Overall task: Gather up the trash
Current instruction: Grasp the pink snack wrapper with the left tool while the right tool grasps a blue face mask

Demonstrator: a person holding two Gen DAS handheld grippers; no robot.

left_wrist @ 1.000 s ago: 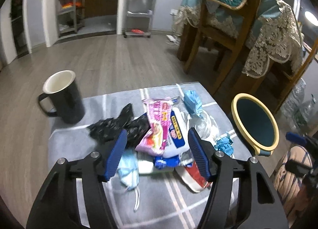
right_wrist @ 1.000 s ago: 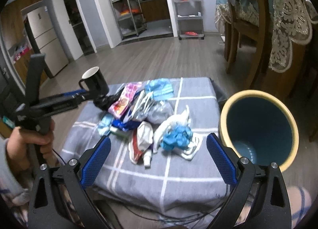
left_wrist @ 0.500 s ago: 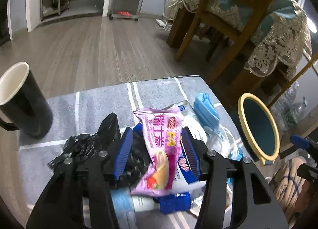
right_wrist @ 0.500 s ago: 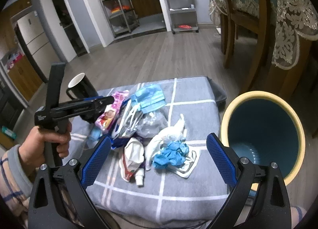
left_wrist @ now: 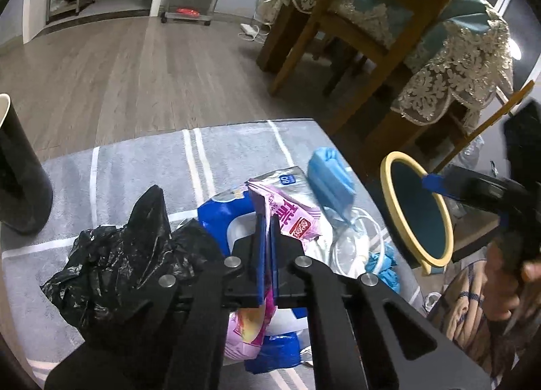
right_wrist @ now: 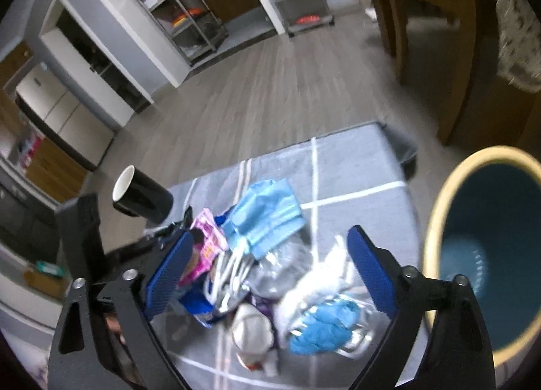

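One mug, one bin, two tools

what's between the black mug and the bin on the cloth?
The trash pile: pink wrapper, blue mask, clear plastic and blue gloves lie between black mug and bin; right wrist view.

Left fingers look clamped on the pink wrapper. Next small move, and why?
Probably lift the left gripper straight up: its fingers are shut on the pink wrapper, which still lies in the trash pile. Clearing the pile first should make the carry to the bin cleaner.
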